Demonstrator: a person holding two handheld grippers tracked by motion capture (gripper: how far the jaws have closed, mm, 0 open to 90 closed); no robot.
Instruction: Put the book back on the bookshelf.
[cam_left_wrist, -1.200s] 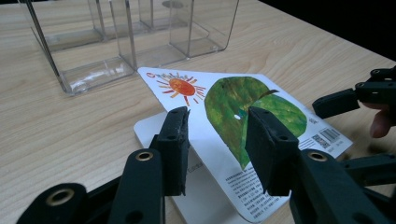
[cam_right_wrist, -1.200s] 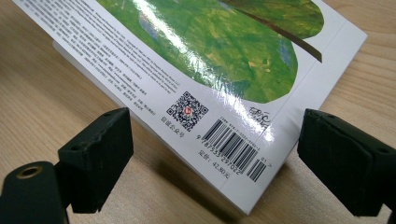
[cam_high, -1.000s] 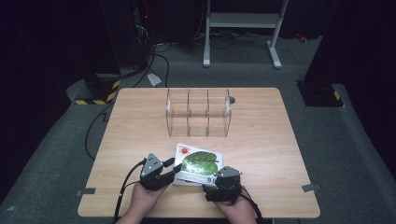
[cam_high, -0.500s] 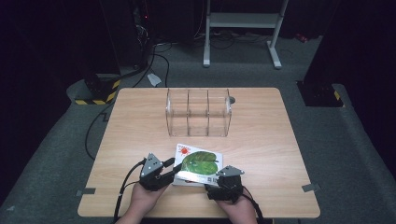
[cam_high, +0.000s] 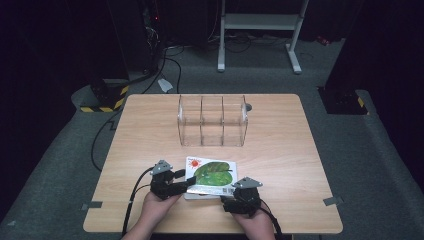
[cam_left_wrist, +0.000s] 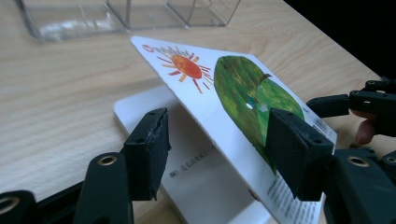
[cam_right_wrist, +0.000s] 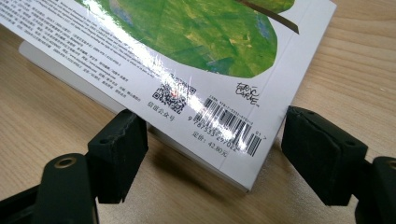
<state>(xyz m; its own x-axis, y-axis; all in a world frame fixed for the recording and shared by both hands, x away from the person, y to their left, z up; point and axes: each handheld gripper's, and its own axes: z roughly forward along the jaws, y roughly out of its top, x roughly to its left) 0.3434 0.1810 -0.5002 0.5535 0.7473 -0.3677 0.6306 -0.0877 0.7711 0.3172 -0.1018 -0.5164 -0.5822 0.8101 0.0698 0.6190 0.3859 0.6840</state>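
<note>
The book (cam_high: 210, 176) lies on the table (cam_high: 280, 165) with its back cover lifted and tilted. The left gripper (cam_left_wrist: 219, 144) has its jaws wide apart, one under the raised cover, one above it, neither pressing. The right gripper (cam_right_wrist: 215, 154) is spread just as wide, the book's barcode corner between its jaws, nothing held.

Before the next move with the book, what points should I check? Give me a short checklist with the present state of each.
1. Left gripper open around the lifted cover: ok.
2. Cover firmly gripped by its fingers: not ok, gap visible.
3. Right gripper open at the book corner with the barcode: ok.
4. Book lying on the table: ok.
5. Clear organizer upright, apart from the book: ok.
6. Organizer compartments free: cannot tell.
</note>
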